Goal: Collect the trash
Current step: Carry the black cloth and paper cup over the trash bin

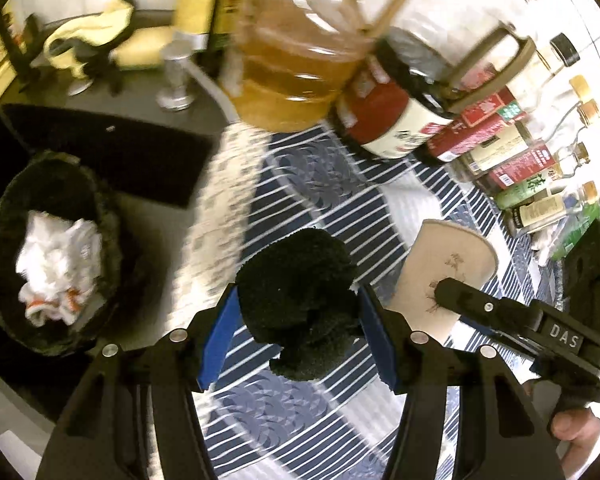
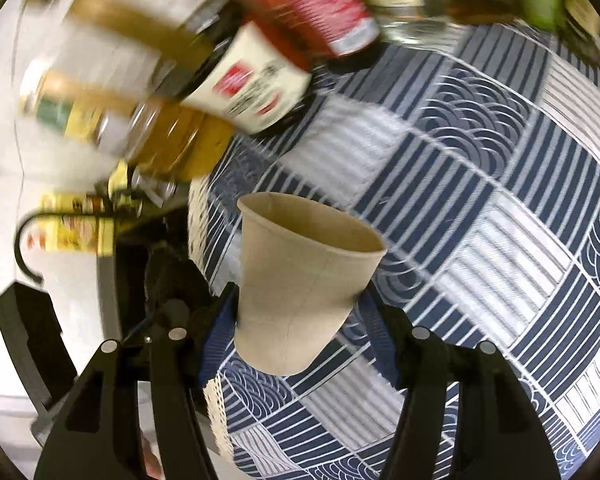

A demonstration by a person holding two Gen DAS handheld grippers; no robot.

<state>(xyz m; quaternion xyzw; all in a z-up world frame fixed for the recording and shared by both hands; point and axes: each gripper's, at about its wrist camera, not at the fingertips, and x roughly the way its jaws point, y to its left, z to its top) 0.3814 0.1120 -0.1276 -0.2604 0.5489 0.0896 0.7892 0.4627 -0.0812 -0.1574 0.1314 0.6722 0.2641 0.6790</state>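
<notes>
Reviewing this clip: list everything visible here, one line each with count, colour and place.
Dark wad: one, black, between the left gripper's pads.
Paper cup: one, tan, between the right gripper's pads.
Trash bin: one, black-lined, far left, below table level.
Crumpled paper: white, inside the bin.
Tablecloth: one, navy and white.
Oil jug: one, amber, table's back.
Bottles and boxes: several, red, green, clear, along the back.
Left gripper: black, blue pads.
Right gripper: black.
</notes>
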